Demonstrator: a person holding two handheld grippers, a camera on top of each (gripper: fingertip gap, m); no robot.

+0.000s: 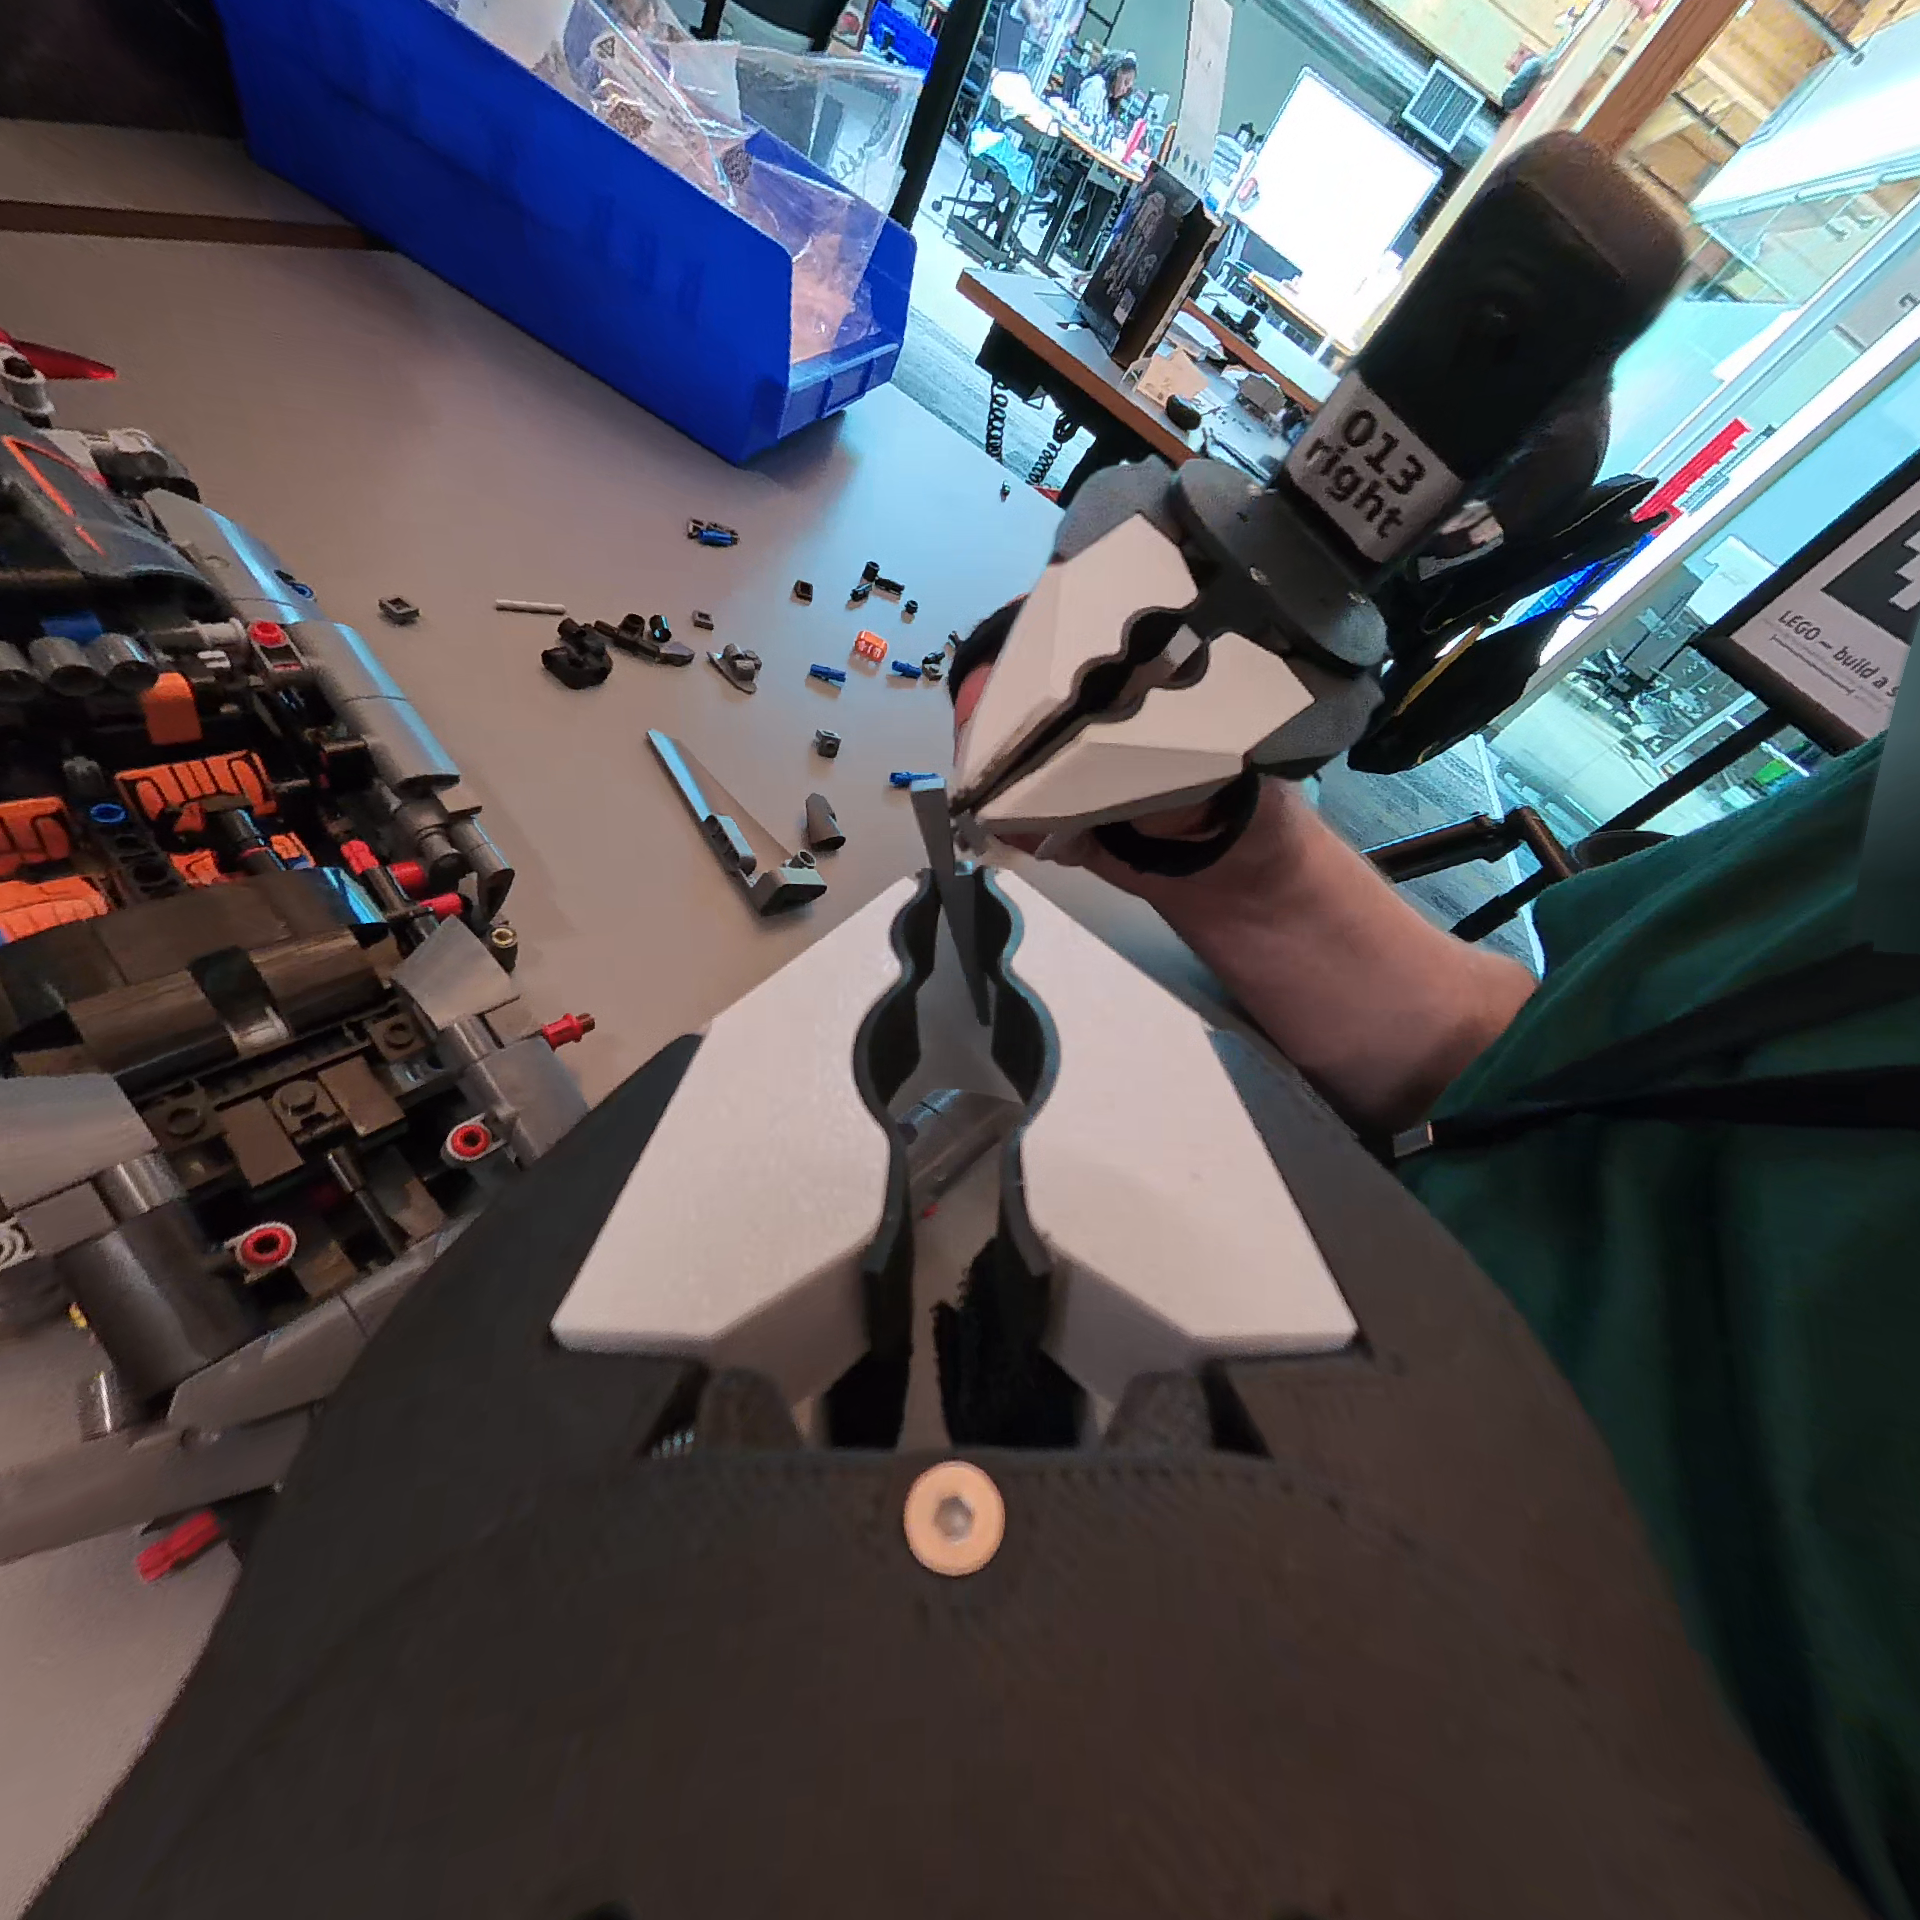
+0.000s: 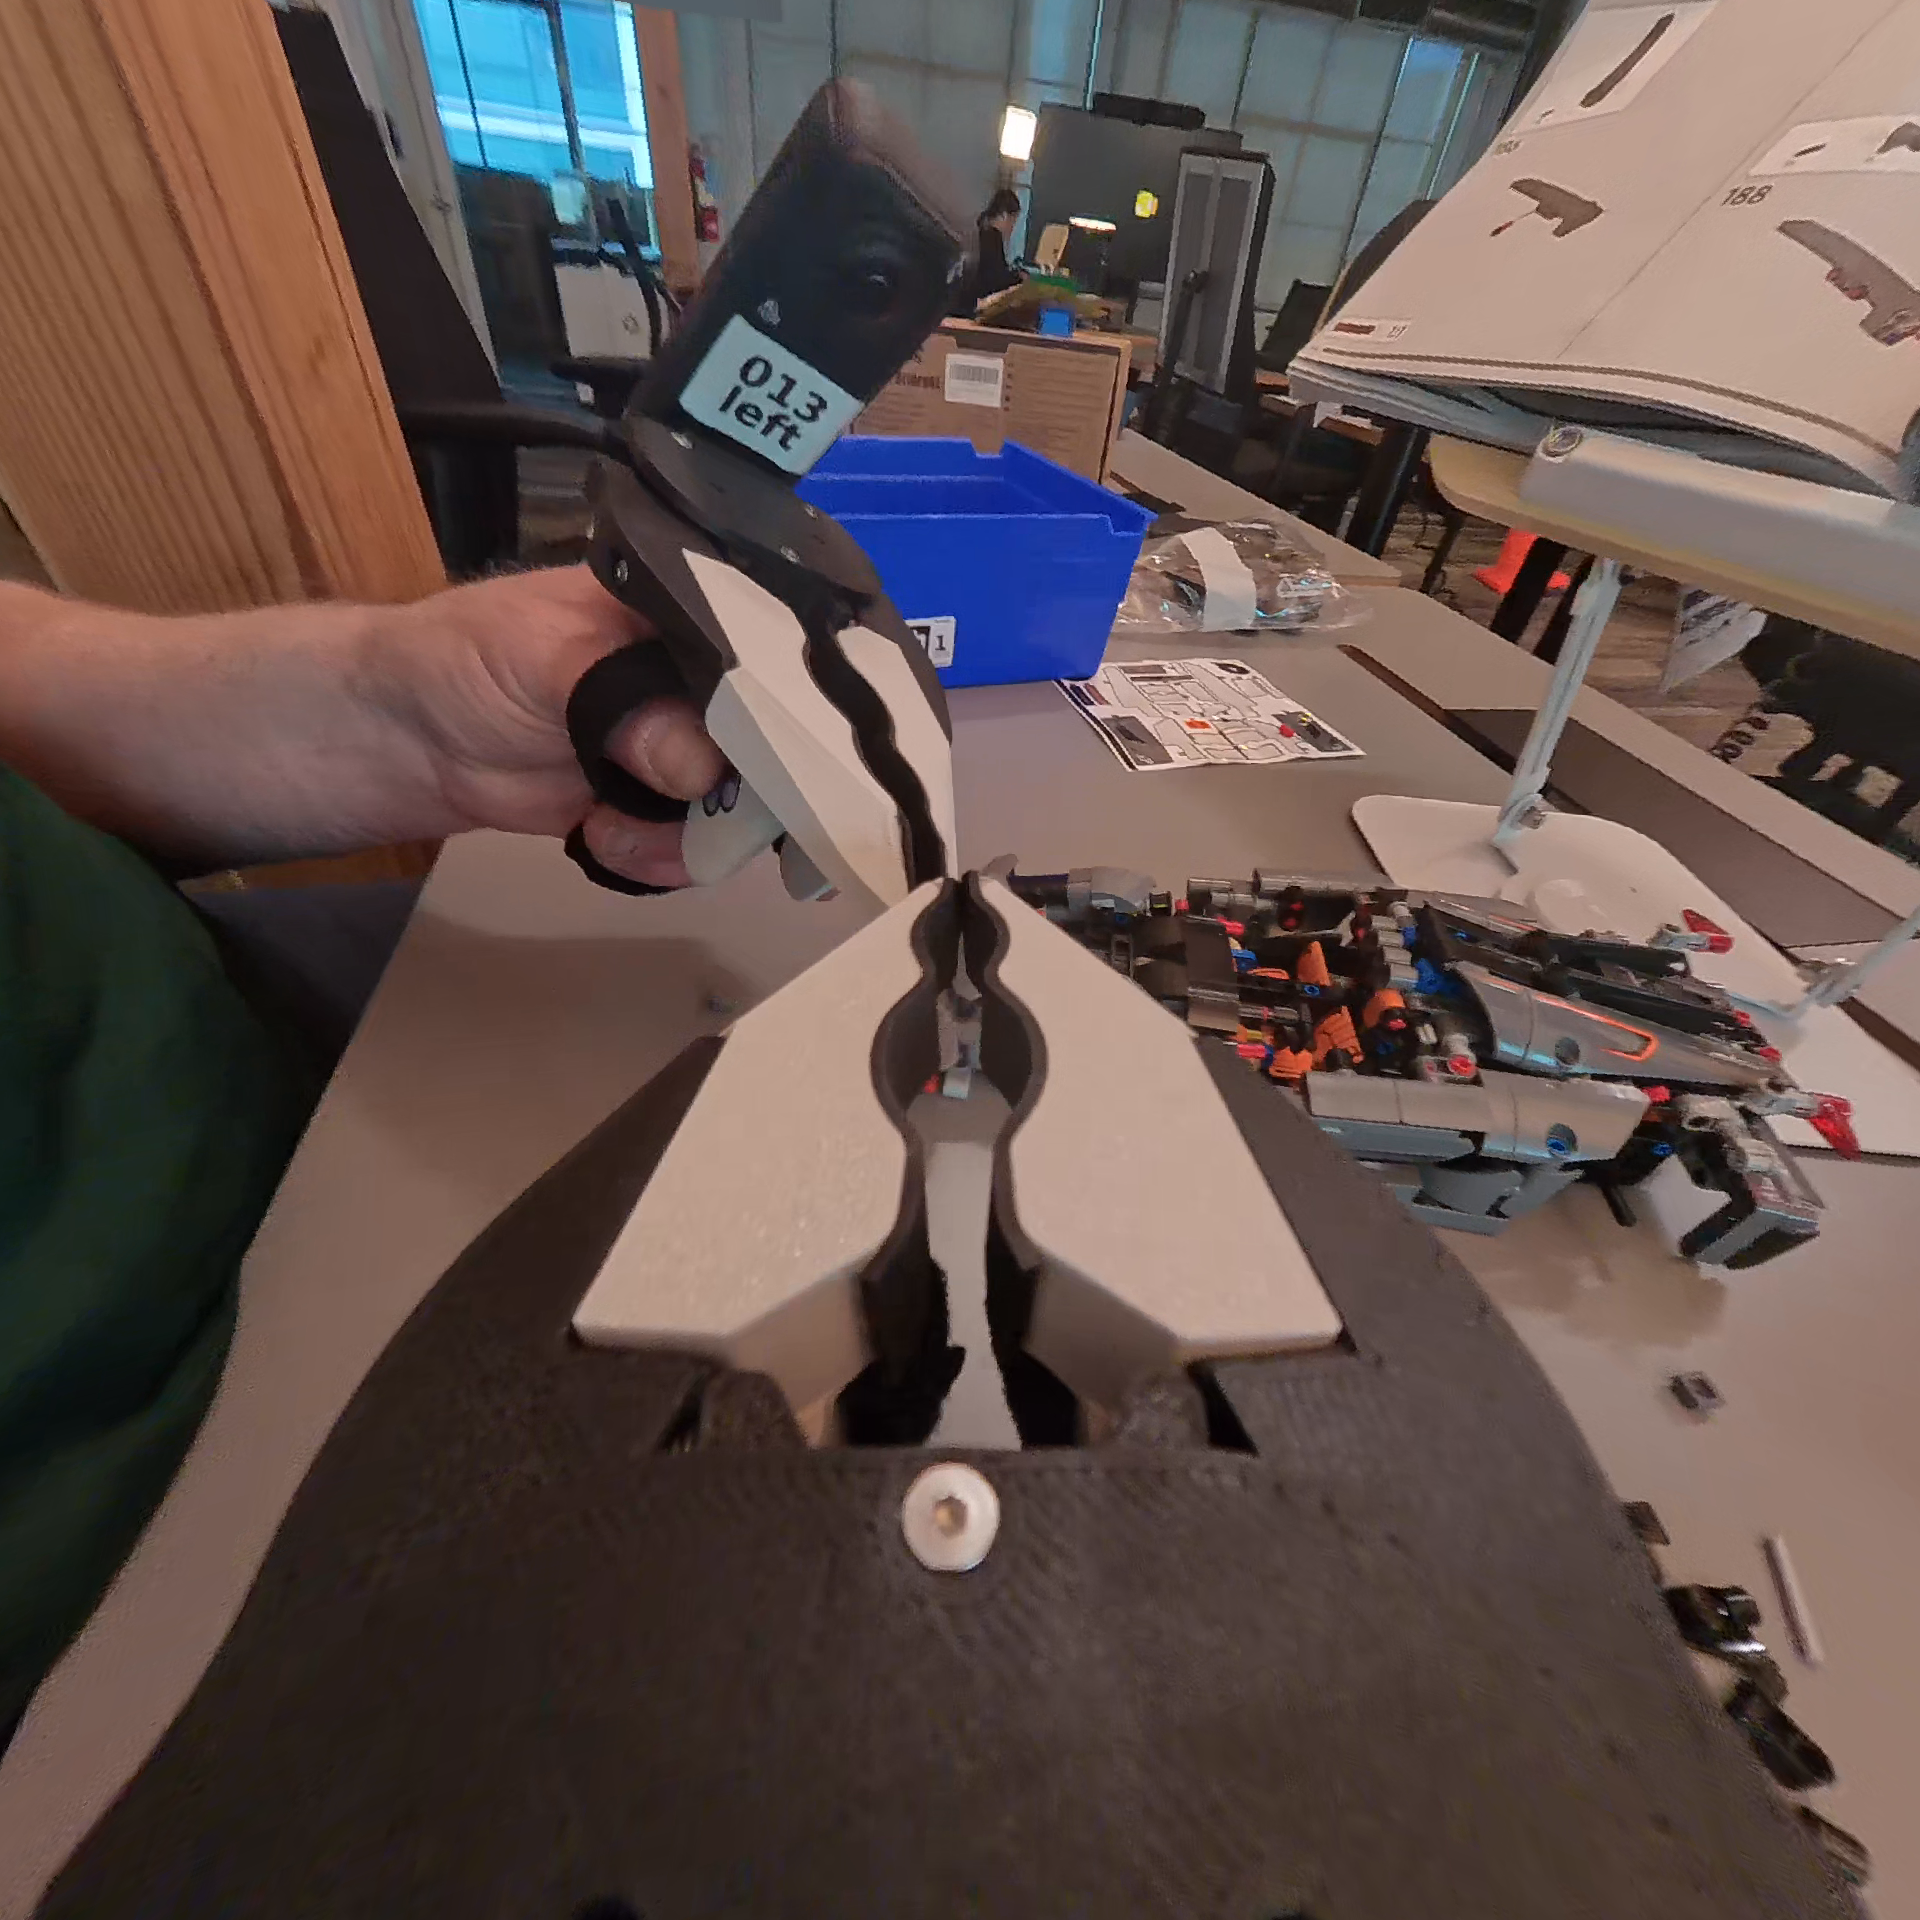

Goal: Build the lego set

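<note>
In the left wrist view, we see our left gripper [image 1: 951, 894] pinching a thin grey piece [image 1: 961, 935] that stands up between its fingertips. The right gripper [image 1: 961, 805] comes in from the upper right, its tips nipping the top end of that same grey piece, so the two grippers meet nose to nose above the table [image 1: 499, 436]. To the left lies the half-built car model [image 1: 208, 935], dark grey with orange and red parts. Between it and the grippers we see loose small parts [image 1: 727, 655] scattered on the table, and a long grey wedge-shaped panel [image 1: 727, 826] lying flat. A blue bin [image 1: 582, 218] holding clear plastic bags stands farther back.

In the right wrist view, we look along the right gripper [image 2: 961, 894], its fingers pressed nearly together on the slim grey piece [image 2: 961, 1023], which shows in the gap between them. The left gripper [image 2: 940, 862] points down from the upper left, held by a hand [image 2: 551, 717], its tips touching ours. The car model [image 2: 1455, 1039] sits on the table [image 2: 520, 1039] to the right, near the white base of a stand [image 2: 1538, 862] that carries an open instruction booklet [image 2: 1662, 208]. Behind are the blue bin [image 2: 987, 561] and a sticker sheet [image 2: 1205, 712] lying flat.
</note>
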